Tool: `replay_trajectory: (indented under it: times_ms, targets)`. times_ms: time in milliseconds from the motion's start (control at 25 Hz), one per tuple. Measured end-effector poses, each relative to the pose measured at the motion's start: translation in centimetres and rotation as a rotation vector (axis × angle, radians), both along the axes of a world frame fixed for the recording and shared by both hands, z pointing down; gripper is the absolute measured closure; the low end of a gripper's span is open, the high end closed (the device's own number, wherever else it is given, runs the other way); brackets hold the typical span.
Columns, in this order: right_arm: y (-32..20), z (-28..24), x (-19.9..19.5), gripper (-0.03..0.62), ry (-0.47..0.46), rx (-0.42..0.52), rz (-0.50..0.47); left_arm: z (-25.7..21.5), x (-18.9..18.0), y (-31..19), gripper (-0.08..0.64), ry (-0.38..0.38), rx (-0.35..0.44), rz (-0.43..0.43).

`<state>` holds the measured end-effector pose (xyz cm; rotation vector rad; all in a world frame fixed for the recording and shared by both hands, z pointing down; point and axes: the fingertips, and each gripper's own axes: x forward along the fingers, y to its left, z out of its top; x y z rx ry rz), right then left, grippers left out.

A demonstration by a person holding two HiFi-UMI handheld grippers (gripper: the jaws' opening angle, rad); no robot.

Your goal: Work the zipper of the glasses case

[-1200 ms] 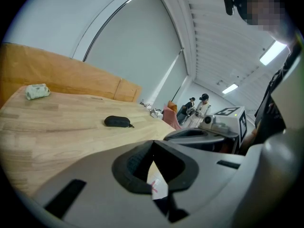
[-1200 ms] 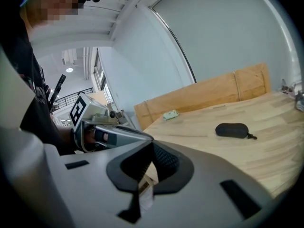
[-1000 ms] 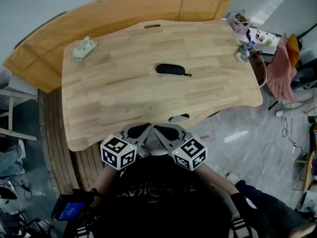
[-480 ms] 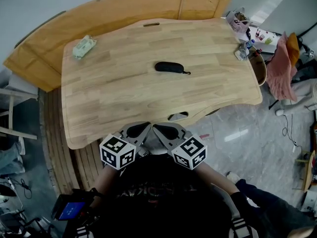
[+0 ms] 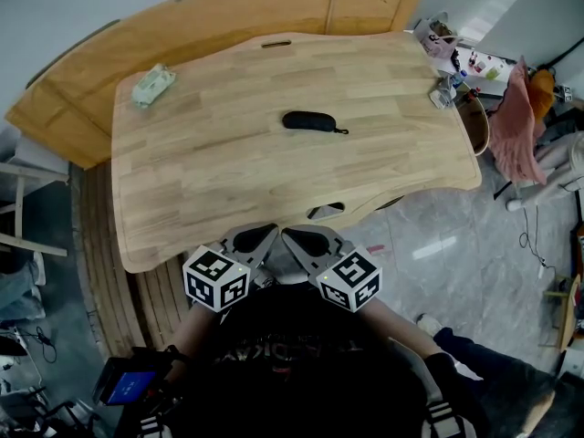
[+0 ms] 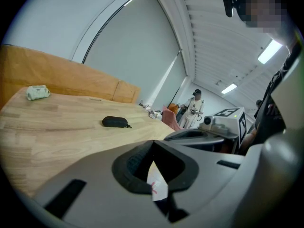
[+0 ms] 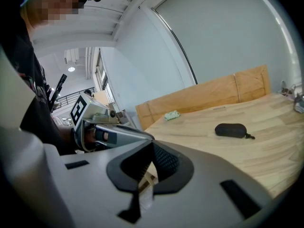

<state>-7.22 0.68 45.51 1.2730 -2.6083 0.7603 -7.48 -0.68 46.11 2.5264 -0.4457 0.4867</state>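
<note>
The black oval glasses case [image 5: 308,121] lay on the pale wooden table [image 5: 201,181], well apart from the left gripper [image 5: 258,240] and right gripper [image 5: 306,241], both closed and empty; the zipper work appeared not yet begun.

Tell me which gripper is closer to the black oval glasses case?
Right, marginally. Both sit side by side off the wooden table's near edge, far from the black oval glasses case; the right gripper lines up with it, the left gripper slightly aside.

Black case [image 5: 309,121], seemingly pale-green packet [image 5: 152,85]
</note>
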Motion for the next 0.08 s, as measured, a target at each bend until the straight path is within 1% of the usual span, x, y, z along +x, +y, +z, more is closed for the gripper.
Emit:
replay_trajectory:
  times_ms: [80]
  targets:
    - [-0.01, -0.02, 0.08, 0.578, 0.001, 0.0, 0.0, -0.07, 0.1, -0.01, 0.548, 0.003, 0.0, 0.0]
